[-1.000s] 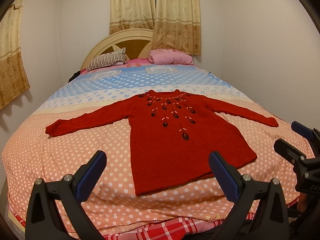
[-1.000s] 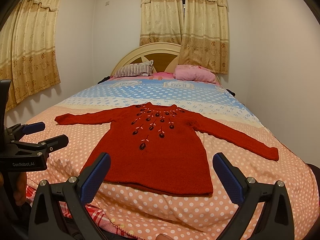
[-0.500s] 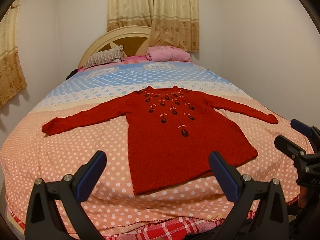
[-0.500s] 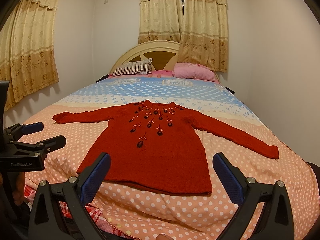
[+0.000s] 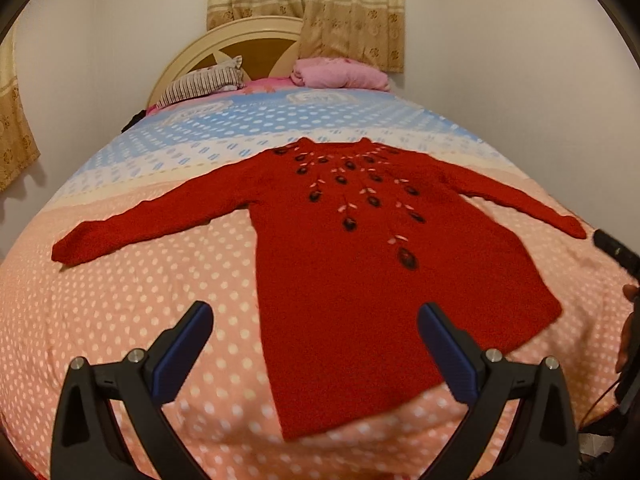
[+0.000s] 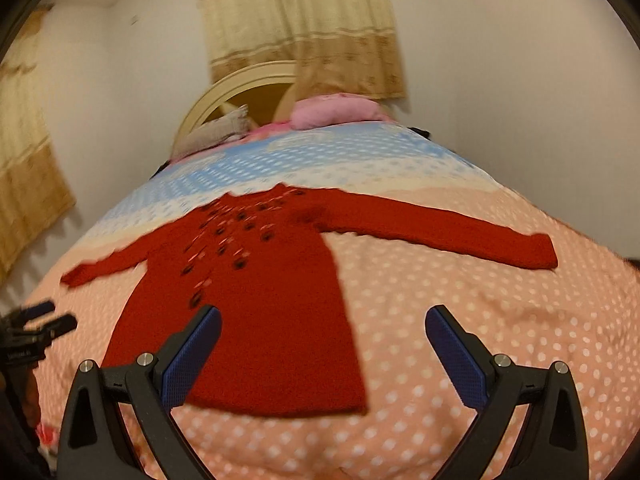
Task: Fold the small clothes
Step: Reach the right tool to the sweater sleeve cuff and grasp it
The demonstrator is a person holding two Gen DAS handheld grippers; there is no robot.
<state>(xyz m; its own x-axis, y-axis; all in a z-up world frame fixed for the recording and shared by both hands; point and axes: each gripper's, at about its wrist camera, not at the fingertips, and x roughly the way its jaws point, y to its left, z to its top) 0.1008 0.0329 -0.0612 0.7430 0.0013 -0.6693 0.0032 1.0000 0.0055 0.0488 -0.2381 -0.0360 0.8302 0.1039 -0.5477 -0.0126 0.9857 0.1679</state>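
We held both tools above the foot end of the bed [image 5: 100, 320], and the red sweater [image 5: 360, 280] lay flat on the dotted cover, front up, both sleeves spread straight out from the body and its collar pointing toward the pillows. Taking the sweater as our landmark and working from its left: the left sleeve [image 5: 152, 220] stretched out well clear of the body, and our left gripper [image 5: 316, 344] hovered over the hem with its fingers spread wide, holding nothing. On the far side of the body, our right gripper [image 6: 322, 344] hung over the hem's right corner, fingers likewise wide and empty, with the right sleeve [image 6: 460, 232] lying beyond it. Nothing seemed folded yet, so we judged the first fold was in hand. To do it well, we thought, each tool should pinch a cuff cleanly, taking knit only and not the cover beneath, then lay the sleeve across the chest without dragging the body askew.
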